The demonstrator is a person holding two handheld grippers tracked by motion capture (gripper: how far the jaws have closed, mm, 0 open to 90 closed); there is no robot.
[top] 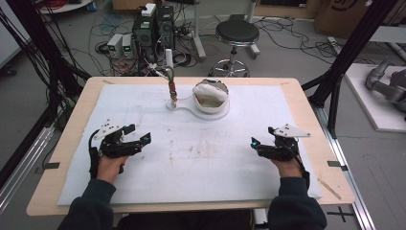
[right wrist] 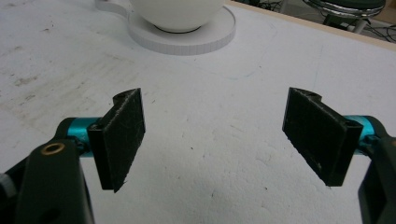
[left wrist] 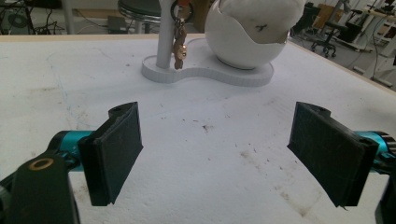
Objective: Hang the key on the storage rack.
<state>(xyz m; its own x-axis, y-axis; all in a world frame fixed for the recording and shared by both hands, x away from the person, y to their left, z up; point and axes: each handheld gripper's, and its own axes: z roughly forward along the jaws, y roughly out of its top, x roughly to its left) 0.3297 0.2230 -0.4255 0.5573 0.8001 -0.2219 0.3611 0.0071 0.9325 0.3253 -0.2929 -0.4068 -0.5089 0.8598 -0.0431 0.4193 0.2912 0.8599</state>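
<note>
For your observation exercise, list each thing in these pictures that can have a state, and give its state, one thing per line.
Left gripper: open, holding nothing, over the mat.
Right gripper: open, holding nothing, over the mat.
Key bunch: hanging from the stand's post, untouched.
White round bowl: upright on the stand's base, with something white inside.
White stand: flat on the stained mat.

My bench [top: 67, 143] is a pale wooden top, and a white, stained sheet [top: 201, 163] covers nearly all of it, leaving a wood border bare along each edge. Brownish smudges mark the sheet near its middle. At the far side, on the sheet, sits a white figure-eight base [top: 189, 109]. A thin post [top: 169, 72] with a hanging keyring [top: 173, 91] stands on its left lobe, and a round white bowl-like shell [top: 210, 96] on its right lobe.
</note>
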